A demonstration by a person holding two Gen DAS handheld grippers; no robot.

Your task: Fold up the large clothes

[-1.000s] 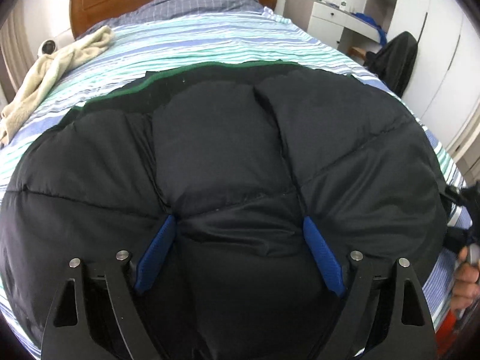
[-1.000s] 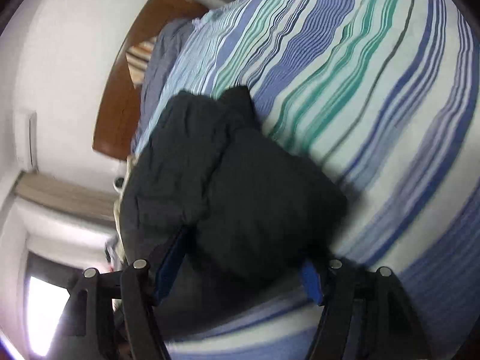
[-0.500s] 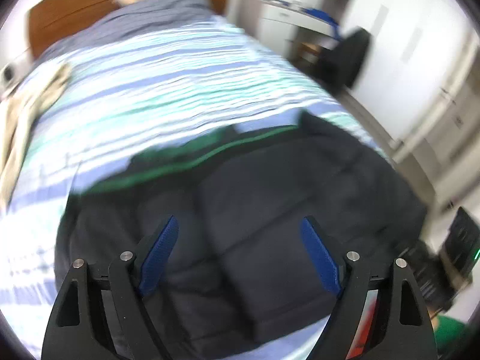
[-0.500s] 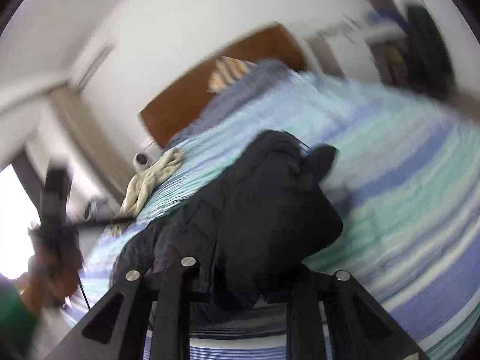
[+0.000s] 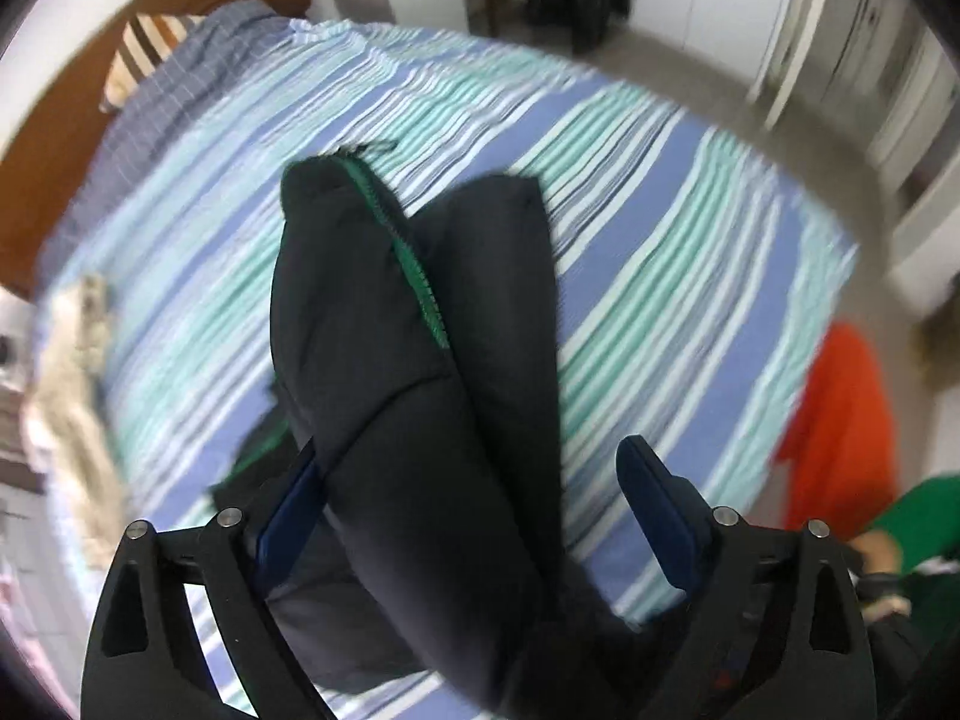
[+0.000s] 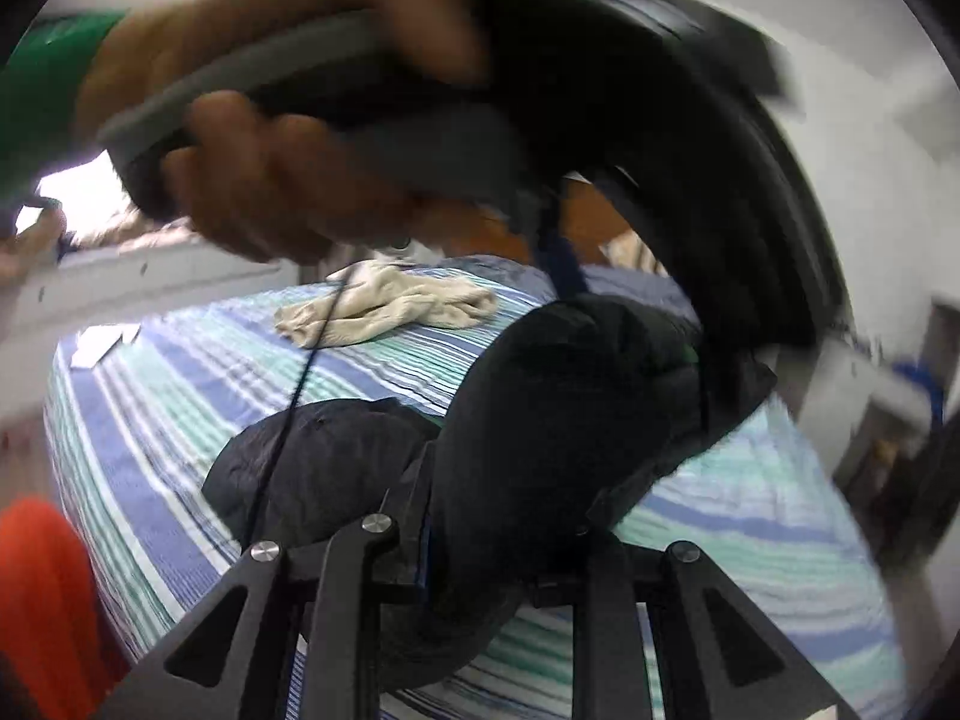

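The black coat (image 5: 420,396) is bunched up on the striped bed (image 5: 690,252), only partly folded, so it needs more folding and tidying. The right gripper (image 6: 510,546) pinches a thick fold of it. The left gripper (image 5: 474,504) hangs wide apart over it, holding nothing.

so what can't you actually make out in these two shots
- Right wrist view: right gripper pads, buried in the black jacket.
- Right wrist view: left hand, motion-blurred, blocks the headboard.
- Left wrist view: left gripper grip, jacket covers one finger.
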